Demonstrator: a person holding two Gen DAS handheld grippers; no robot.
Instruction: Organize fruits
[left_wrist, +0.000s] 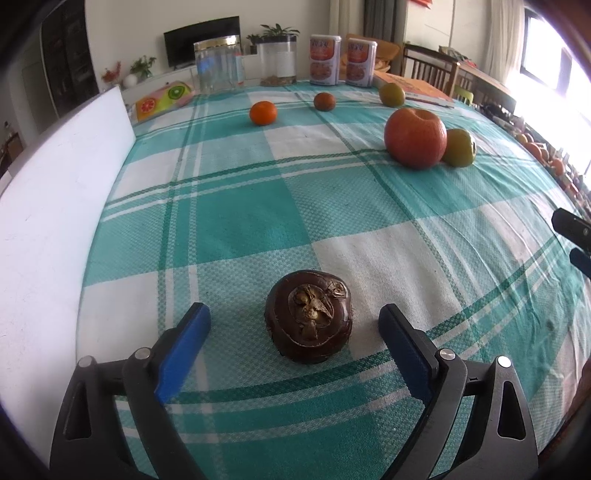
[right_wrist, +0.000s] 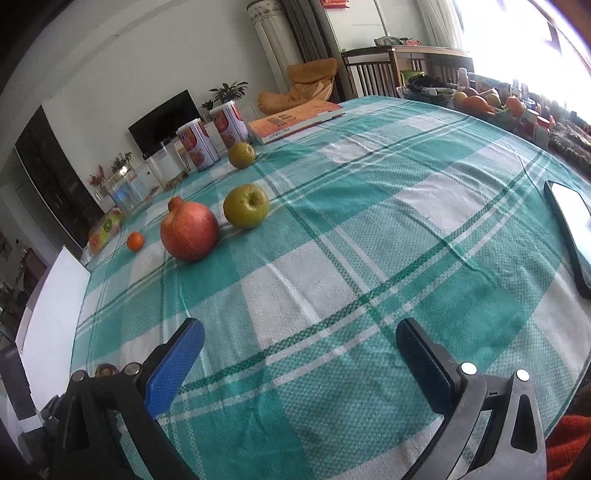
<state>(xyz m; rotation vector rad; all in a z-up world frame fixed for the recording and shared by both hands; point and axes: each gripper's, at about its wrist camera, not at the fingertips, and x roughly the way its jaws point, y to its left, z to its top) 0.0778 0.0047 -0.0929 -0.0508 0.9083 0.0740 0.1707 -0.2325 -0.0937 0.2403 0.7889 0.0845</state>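
A home, plainly a living and dining room; checked teal tablecloth (left_wrist: 236, 221) over a dining table; flat television (left_wrist: 201, 44) on a low white cabinet along the wall; potted plants (left_wrist: 279, 33) beside it; wooden chairs (right_wrist: 373, 74) by a bright window; orange beanbag (right_wrist: 303, 88) in the corner; book (right_wrist: 295, 120) and two food canisters (left_wrist: 341, 61) at the far edge.

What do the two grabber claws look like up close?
Both look alike. The left gripper has black plastic arms shaped like a wishbone, with triangle-shaped holes and round silver bolts. Its two flat fingers wear bright blue, finely ribbed pads. The right gripper has the same black frame, silver bolts and blue pads. No cables or writing show on either.
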